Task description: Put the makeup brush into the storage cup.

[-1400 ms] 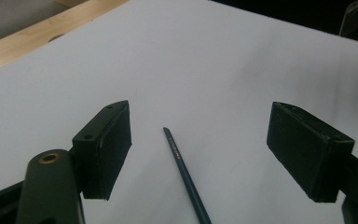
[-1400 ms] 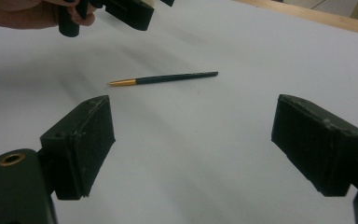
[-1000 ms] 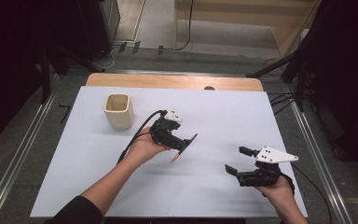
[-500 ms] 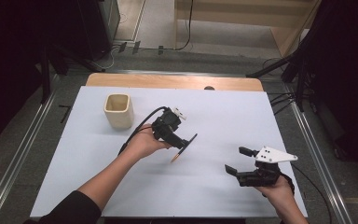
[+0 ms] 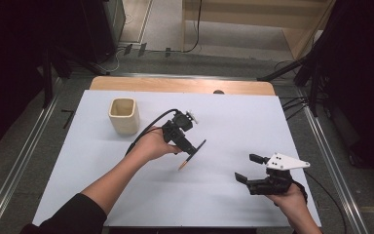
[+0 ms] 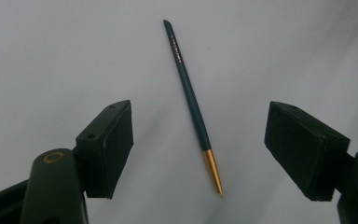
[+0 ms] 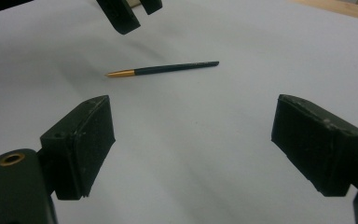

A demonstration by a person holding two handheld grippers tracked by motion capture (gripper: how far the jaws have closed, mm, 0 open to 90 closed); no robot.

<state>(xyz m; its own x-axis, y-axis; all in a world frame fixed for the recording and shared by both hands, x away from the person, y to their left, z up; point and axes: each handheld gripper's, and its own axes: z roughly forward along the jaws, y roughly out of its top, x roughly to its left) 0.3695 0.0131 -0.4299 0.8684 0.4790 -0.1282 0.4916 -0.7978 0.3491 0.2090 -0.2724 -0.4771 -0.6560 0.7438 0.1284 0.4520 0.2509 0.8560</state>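
Note:
A dark teal pen (image 5: 193, 154) with a gold tip lies flat on the white table (image 5: 126, 195), near its middle. My left gripper (image 5: 187, 146) hovers just above the pen and points down at it, open. In the left gripper view the pen (image 6: 189, 93) lies on the table between the wide-apart jaws of the left gripper (image 6: 199, 116), and neither pad touches it. My right gripper (image 5: 245, 167) rests low at the front right, open and empty. The right gripper view shows the right gripper (image 7: 193, 105) facing the pen (image 7: 168, 69) from a distance.
A beige square cup (image 5: 123, 115) stands upright at the back left of the table. A wooden strip (image 5: 175, 85) runs along the far edge. Metal rails (image 5: 332, 161) flank both sides. The left gripper's cable (image 5: 148, 130) trails over the table toward the cup.
The left hand has turned its gripper a little above the pen and barely shifted. The pen and the right gripper have stayed where they were.

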